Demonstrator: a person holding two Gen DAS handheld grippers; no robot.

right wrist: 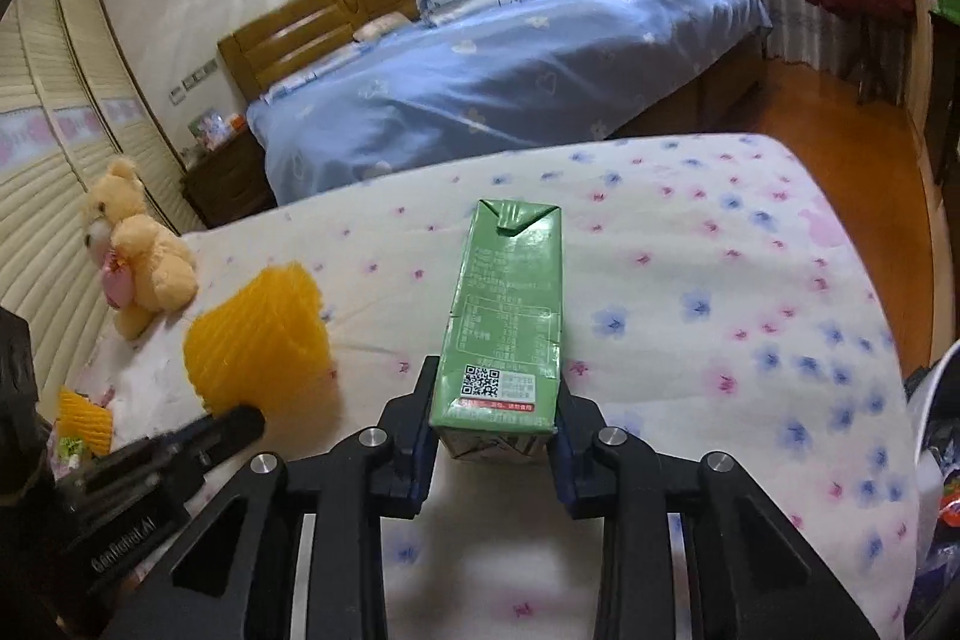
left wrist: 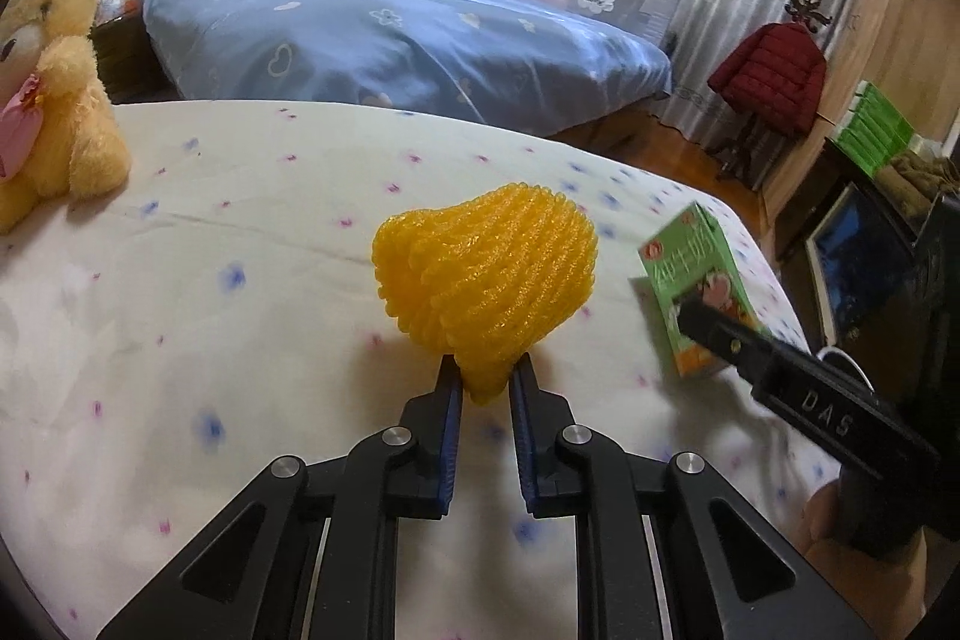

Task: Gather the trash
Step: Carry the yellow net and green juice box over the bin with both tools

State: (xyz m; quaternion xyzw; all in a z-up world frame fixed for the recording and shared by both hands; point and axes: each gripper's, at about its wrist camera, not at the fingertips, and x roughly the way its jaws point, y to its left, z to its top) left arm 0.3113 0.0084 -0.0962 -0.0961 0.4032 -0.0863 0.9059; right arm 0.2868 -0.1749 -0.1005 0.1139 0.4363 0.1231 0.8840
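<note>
A yellow foam fruit net [left wrist: 486, 274] stands up off the flowered bedspread [left wrist: 210, 280], its lower tip pinched between the blue pads of my left gripper [left wrist: 486, 370], which is shut on it. The same net [right wrist: 258, 340] shows at the left in the right wrist view. A green drink carton [right wrist: 510, 304] lies lengthwise along my right gripper [right wrist: 495, 394], its near end clamped between the two fingers. In the left wrist view that carton [left wrist: 696, 292] appears tilted at the right, with a black finger [left wrist: 714, 334] across it.
A yellow teddy bear [right wrist: 138, 250] sits at the bed's left side. Another yellow foam piece [right wrist: 84, 418] lies near the left edge. A white bag or bin rim [right wrist: 936, 430] shows at the right. Beyond are a blue-covered bed [left wrist: 390, 40] and a red jacket [left wrist: 768, 76] on a rack.
</note>
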